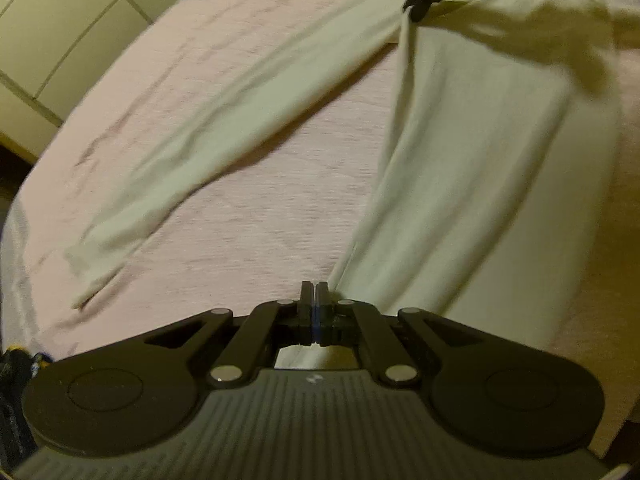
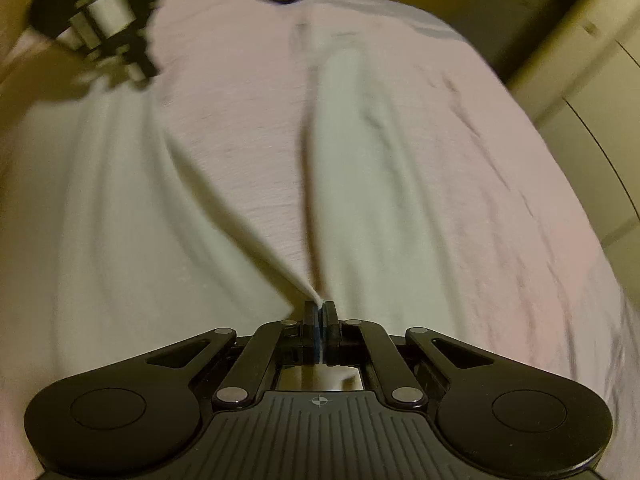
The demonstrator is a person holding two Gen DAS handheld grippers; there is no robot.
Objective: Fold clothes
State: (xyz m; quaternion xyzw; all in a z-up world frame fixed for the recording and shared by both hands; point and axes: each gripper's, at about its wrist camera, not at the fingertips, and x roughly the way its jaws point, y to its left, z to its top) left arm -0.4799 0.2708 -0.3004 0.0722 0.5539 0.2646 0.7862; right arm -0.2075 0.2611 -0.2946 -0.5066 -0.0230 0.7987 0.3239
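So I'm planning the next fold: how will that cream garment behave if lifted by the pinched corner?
Probably floppy: the cream garment already pulls into a thin peak where the right tongs pinch it. Likely light, since that small pinch raises a long ridge. Its sleeve lies limp on the pink sheet, so it would probably trail and drag.

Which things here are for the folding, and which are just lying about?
For the folding:
- cream long-sleeved garment
- left gripper, shut at the garment's edge
- right gripper, shut, pinching a fold of it
- pink bedsheet, the surface underneath

Just lying about:
- dark blue bundle at the sheet's edge
- tiled floor
- pale cabinet
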